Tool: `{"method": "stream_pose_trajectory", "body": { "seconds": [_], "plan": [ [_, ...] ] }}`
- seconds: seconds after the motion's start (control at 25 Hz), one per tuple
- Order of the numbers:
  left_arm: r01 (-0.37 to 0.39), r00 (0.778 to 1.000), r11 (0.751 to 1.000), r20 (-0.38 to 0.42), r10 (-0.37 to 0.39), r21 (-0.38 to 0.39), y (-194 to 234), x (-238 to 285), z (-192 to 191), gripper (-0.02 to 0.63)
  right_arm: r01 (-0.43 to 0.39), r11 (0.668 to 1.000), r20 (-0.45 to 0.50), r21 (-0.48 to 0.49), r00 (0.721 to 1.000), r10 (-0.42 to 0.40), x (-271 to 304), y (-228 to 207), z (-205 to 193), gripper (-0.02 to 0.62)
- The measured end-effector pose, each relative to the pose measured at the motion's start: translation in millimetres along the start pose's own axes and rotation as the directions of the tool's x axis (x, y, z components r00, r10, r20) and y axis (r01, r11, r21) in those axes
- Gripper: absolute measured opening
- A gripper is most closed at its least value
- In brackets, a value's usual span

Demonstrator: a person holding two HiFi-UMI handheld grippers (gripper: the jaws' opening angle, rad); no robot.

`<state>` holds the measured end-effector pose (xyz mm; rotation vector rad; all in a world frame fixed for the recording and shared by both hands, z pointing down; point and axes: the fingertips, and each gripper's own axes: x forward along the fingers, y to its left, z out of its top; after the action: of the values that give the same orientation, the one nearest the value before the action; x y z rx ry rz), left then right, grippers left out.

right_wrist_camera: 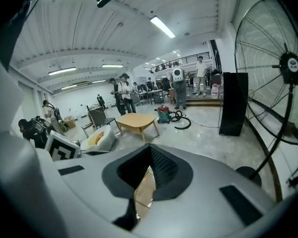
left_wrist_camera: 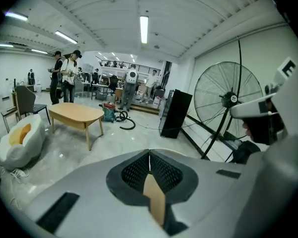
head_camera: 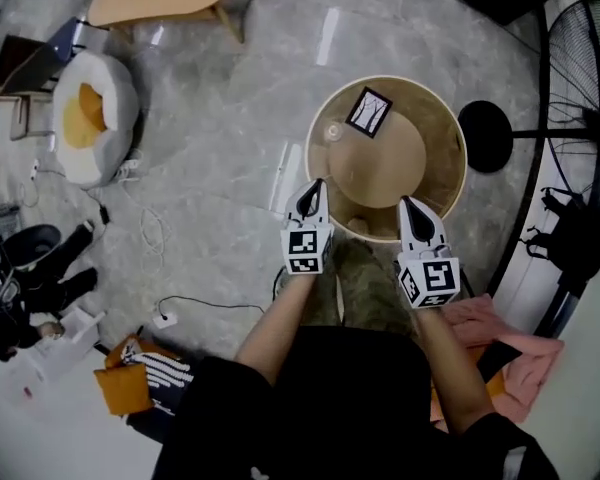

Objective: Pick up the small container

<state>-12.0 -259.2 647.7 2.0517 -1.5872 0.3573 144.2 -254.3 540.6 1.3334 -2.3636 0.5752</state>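
head view: the small container (head_camera: 332,130), apparently a clear round item, stands on the far left part of the round table (head_camera: 400,158). it lies ahead of the left gripper (head_camera: 315,190), which is nearer it than the right gripper (head_camera: 410,210). no long axis is discernible.

left gripper view: jaws clenched, nothing between them. container absent; fan (left_wrist_camera: 228,100) visible.

right gripper view: jaws clenched, empty. container absent.

place: open lab hall | cues: big fan (left_wrist_camera: 232,99), ceiling strip light (left_wrist_camera: 144,29), low table (left_wrist_camera: 77,114)
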Motion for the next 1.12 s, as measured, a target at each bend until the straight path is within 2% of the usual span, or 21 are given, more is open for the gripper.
{"method": "stream_pose_trajectory", "body": {
  "seconds": [0.16,0.32,0.52,0.68,0.84,0.88,0.96,1.04,1.12],
  "plan": [
    [-0.011,0.999,1.0,-0.038,0.011,-0.008,26.7,54.3,-39.4,0.02,-0.006,1.0,-0.033,0.006,0.999,0.006,30.1,-3.6,-35.1,0.021],
    [0.018,0.998,1.0,-0.067,-0.018,0.008,46.7,103.5,-71.7,0.02,0.03,0.998,-0.077,0.054,0.997,-0.026,58.6,-6.9,-72.8,0.022],
    [0.071,0.991,0.997,-0.114,-0.069,0.018,59.2,141.1,-111.2,0.02,0.059,0.991,-0.119,0.122,0.992,-0.045,82.6,7.4,-117.4,0.023],
    [0.111,0.986,0.993,-0.127,-0.105,0.041,67.5,169.6,-126.3,0.02,0.043,0.986,-0.144,0.158,0.989,-0.02,103.6,16.1,-135.5,0.023],
    [0.126,0.989,0.989,-0.092,-0.118,0.081,68.3,193.8,-129.3,0.023,0.021,0.993,-0.147,0.117,0.989,-0.004,111.0,10.5,-140.2,0.023],
    [0.123,0.989,0.989,-0.088,-0.116,0.08,69.8,200.3,-131.0,0.048,0.023,0.993,-0.151,0.116,0.988,-0.005,113.0,7.0,-143.6,0.021],
    [0.123,0.99,0.989,-0.082,-0.116,0.077,73.6,213.0,-135.7,0.164,0.031,0.992,-0.161,0.124,0.987,-0.011,117.3,1.9,-151.0,0.023],
    [0.122,0.99,0.99,-0.073,-0.117,0.076,78.1,223.8,-141.0,0.239,0.042,0.989,-0.174,0.14,0.985,-0.017,119.8,0.8,-158.8,0.023],
    [0.12,0.991,0.989,-0.074,-0.114,0.083,80.4,232.8,-148.0,0.279,0.047,0.988,-0.195,0.148,0.981,-0.017,119.2,2.5,-167.8,0.023]
  ]
}}
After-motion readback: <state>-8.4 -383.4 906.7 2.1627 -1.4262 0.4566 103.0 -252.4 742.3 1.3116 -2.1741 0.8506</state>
